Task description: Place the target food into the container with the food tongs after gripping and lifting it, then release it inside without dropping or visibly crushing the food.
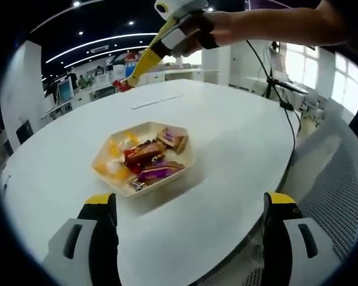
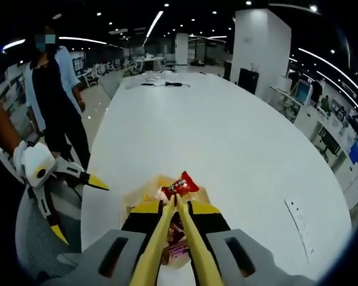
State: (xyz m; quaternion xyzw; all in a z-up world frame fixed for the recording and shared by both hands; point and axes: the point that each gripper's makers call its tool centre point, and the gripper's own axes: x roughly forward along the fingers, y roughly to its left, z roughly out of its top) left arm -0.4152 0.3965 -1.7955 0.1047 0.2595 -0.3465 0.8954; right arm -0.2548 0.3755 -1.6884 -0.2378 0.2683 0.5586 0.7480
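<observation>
On the left, the left tool (image 1: 188,208) hangs released over the white bench (image 1: 238,137), jaws wide apart and short of the tray of wrapped sweets (image 1: 144,158). To its right, the right tool (image 2: 178,205) clamps yellow food tongs (image 2: 170,238), whose tips pinch a red-wrapped candy (image 2: 180,186) above the tray. The pinch looks thin, so a jolt or slackening could drop it outside.
</observation>
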